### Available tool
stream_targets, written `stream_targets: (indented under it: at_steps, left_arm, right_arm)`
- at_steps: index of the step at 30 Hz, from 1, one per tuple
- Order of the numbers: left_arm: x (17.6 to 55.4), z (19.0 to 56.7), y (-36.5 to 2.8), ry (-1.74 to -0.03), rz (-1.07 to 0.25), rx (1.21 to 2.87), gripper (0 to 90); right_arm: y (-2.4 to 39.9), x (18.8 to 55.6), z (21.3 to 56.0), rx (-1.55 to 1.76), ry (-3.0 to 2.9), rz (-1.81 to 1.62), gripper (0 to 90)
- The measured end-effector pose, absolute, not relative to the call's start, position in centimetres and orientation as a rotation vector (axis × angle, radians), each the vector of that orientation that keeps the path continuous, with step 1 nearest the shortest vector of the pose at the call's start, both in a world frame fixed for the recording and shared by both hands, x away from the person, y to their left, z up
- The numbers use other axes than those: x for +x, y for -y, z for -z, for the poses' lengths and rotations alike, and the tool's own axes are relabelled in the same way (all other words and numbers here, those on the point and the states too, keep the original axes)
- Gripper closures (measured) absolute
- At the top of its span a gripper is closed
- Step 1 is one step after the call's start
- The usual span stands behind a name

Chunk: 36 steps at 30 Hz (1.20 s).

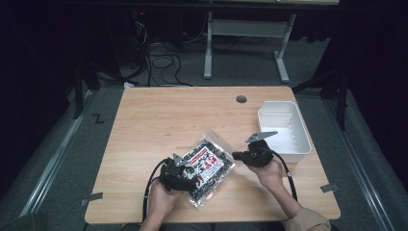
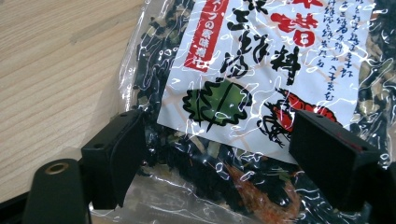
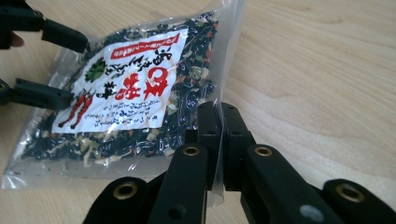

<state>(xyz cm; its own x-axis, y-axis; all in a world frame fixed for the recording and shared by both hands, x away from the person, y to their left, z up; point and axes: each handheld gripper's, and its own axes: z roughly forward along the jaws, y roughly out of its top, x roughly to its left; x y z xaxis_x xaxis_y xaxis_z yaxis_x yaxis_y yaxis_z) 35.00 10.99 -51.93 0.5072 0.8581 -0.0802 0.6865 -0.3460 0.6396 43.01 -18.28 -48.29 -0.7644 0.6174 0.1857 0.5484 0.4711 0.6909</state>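
- Bag (image 1: 208,164) of dried food lies flat on the wooden surface (image 1: 159,120), near the front edge, white bin (image 1: 285,129) off to its right
- Right gripper (image 3: 218,122): fingers closed on the bag's clear side edge
- Left gripper (image 2: 215,154): fingers spread wide, astride the bag's near end, nothing gripped
- Risk: thin film could slip or tear if the right pulls alone

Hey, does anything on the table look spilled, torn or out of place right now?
Nothing stands out. The sealed food bag lies askew on the table but looks intact, with no contents spilled. The right gripper pinches its clear edge, the left gripper is open over it. The white bin sits upright.
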Motion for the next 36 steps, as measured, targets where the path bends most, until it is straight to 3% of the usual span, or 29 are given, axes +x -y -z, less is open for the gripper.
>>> stream_targets:
  at_steps: [12, 36]
  left_arm:
    - [34.8, 51.6, -11.4, -1.281, -0.41, 2.104, 21.1]
    - [34.9, 51.6, -12.1, -1.303, -0.352, 2.062, 23.5]
  right_arm:
    - [19.8, 43.3, 44.1, 1.037, -2.557, -1.221, 89.6]
    - [20.1, 42.6, 36.2, 0.861, -2.521, -1.2, 89.5]
